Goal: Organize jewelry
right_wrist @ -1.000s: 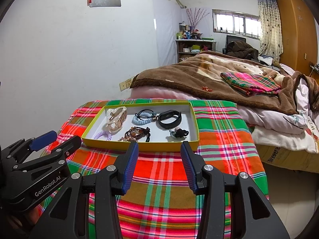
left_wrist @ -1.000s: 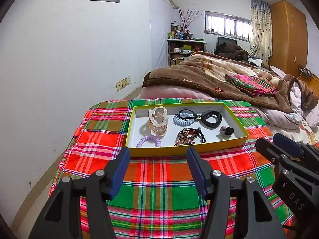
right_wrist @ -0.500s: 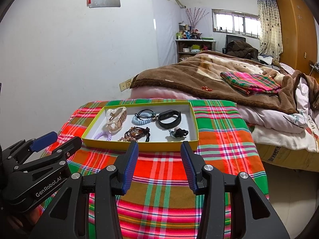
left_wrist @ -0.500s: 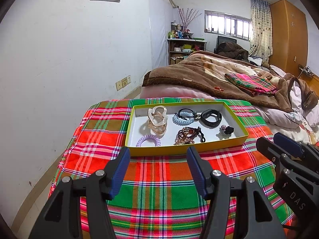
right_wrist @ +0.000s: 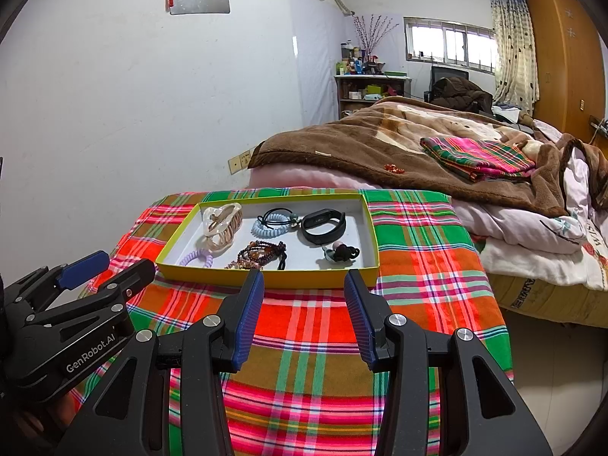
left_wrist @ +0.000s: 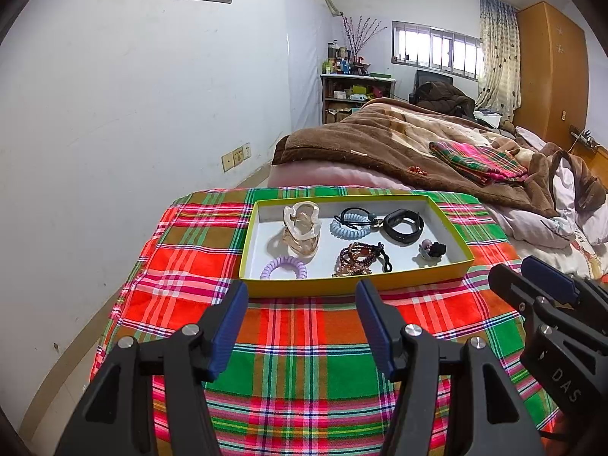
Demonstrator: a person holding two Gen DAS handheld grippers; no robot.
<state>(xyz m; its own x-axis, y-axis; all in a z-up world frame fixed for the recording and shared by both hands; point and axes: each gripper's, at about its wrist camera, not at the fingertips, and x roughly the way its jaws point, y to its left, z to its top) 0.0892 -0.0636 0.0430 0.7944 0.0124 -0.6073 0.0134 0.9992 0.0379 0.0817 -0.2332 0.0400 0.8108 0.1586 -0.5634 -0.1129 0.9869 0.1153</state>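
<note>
A shallow yellow box (left_wrist: 353, 285) (right_wrist: 266, 278) stands on a plaid-covered table. In it lie a beige hair claw (left_wrist: 301, 228) (right_wrist: 222, 224), a purple coil tie (left_wrist: 283, 267) (right_wrist: 196, 257), a blue coil tie (left_wrist: 347, 228) (right_wrist: 268, 230), a black wristband (left_wrist: 403, 225) (right_wrist: 323, 224), a brown bead bracelet (left_wrist: 357, 254) (right_wrist: 260, 252) and a small black clip (left_wrist: 433, 249) (right_wrist: 342, 252). My left gripper (left_wrist: 302, 321) (right_wrist: 102, 273) is open and empty, just short of the box's near wall. My right gripper (right_wrist: 304, 317) (left_wrist: 532, 277) is open and empty, also just short of it.
The plaid cloth (left_wrist: 304, 361) (right_wrist: 304, 342) covers the table near the white wall on the left. A bed with a brown blanket (left_wrist: 399, 144) (right_wrist: 380, 148) and a folded plaid cloth (left_wrist: 478, 161) (right_wrist: 478, 157) lies behind. Small red beads (right_wrist: 393, 168) lie on the blanket.
</note>
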